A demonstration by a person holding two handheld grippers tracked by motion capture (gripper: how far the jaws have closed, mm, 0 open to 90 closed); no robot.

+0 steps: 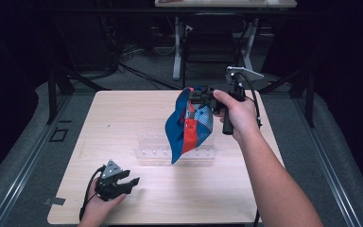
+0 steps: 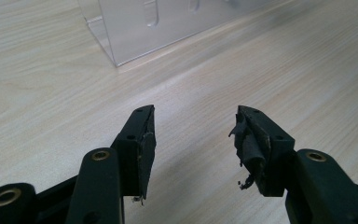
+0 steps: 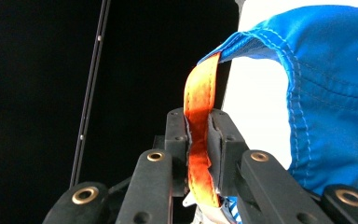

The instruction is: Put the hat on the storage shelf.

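Hanging from the right tool (image 1: 199,98), a blue cap (image 1: 184,124) with an orange strap (image 3: 199,140) is held up in the air above the clear plastic rack (image 1: 175,152) that stands on the counter (image 1: 246,198). In the right gripper view the jaws of that tool are seen pressed together on the orange strap alone, with the blue cloth (image 3: 335,93) falling away to one side, so the whole weight of the cap is carried by a narrow band. The left tool (image 1: 125,182) is rested low on the counter near the front edge, well apart from the cap, and in the left gripper view its jaws are seen spread wide with nothing between them; the worn pads (image 2: 249,149) are frayed. Several risks can be judged from here. The strap could be pulled through the pads if the cap is swung or caught on the rack, and the cap would then be dropped onto the counter. The limp cloth could also be folded or snagged on a peg when lowered, since its hanging end is not steadied by the left tool. The light rack could be knocked or shifted if it is struck.
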